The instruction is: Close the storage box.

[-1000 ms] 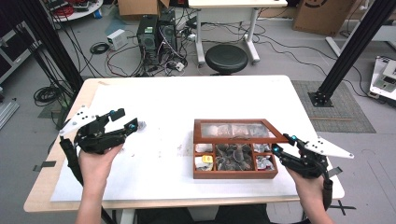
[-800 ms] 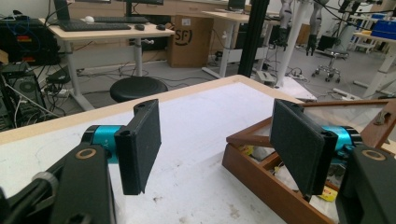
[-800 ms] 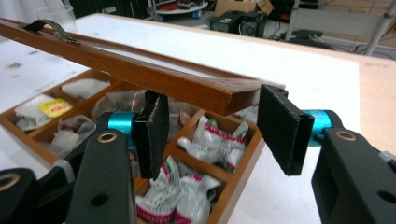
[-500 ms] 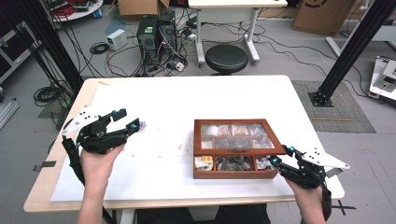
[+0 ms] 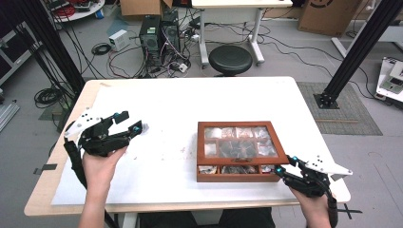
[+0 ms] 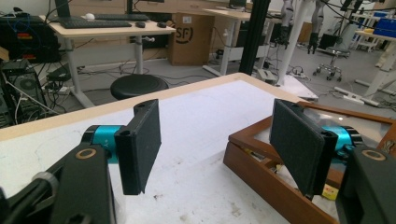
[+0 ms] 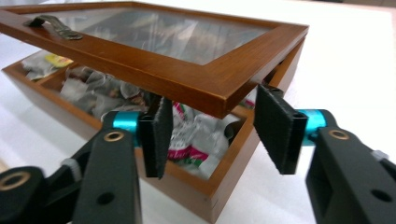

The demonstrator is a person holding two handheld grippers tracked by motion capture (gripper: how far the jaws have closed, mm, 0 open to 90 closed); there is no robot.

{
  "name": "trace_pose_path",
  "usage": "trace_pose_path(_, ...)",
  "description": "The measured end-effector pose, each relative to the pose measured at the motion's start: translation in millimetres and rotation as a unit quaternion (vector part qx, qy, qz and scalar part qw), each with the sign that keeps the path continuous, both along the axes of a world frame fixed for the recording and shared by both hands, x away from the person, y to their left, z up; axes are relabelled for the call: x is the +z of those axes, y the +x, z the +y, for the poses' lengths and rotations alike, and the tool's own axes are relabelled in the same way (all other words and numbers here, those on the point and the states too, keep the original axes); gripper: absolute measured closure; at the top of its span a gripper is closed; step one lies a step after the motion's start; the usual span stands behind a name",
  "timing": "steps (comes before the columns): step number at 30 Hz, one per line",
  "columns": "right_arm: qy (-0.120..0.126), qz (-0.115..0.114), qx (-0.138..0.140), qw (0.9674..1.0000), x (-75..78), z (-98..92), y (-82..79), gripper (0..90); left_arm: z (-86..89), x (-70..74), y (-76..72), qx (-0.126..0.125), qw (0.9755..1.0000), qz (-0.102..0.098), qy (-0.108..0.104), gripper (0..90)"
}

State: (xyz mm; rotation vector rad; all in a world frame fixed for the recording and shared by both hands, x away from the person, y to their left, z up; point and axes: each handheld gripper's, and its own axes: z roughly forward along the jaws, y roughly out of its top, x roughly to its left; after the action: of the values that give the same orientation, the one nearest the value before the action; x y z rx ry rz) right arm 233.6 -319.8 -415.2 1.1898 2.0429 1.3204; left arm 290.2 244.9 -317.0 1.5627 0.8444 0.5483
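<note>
Right gripper view: packets in wooden box

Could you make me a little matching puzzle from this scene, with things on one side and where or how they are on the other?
Things:
1. wooden box lid
2. left tongs
3. right tongs
4. round stool

Places or states:
A. on the floor beyond the table
B. at the box's near right corner
C. partly raised, glass-paned
D. held open over the table's left side

Pairs: 1-C, 2-D, 3-B, 4-A
</note>
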Motion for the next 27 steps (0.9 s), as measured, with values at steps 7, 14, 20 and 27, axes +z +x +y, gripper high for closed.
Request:
trace_pose_path(7, -0.002, 0.005, 0.003, 1.0, -4.3, -0.3, -0.7, 49.8, -3.5, -3.6, 3.0, -0.004, 1.0, 0.007, 0.002, 33.9)
trace_pose_path(14, -0.008, 0.018, 0.004, 0.9998, -7.7, -0.1, -1.3, 49.8, -4.1, -5.1, 5.1, -0.004, 0.9999, 0.008, 0.006, 33.9)
trace_pose_path(20, -0.013, 0.028, 0.006, 0.9995, -10.1, 0.0, -1.5, 49.7, -5.1, -5.9, 6.8, -0.004, 0.9999, 0.009, 0.009, 33.9)
trace_pose_path(27, -0.02, 0.033, 0.005, 0.9992, -11.5, -0.2, -2.8, 49.6, -7.6, -5.9, 8.4, -0.006, 0.9998, 0.01, 0.013, 33.9)
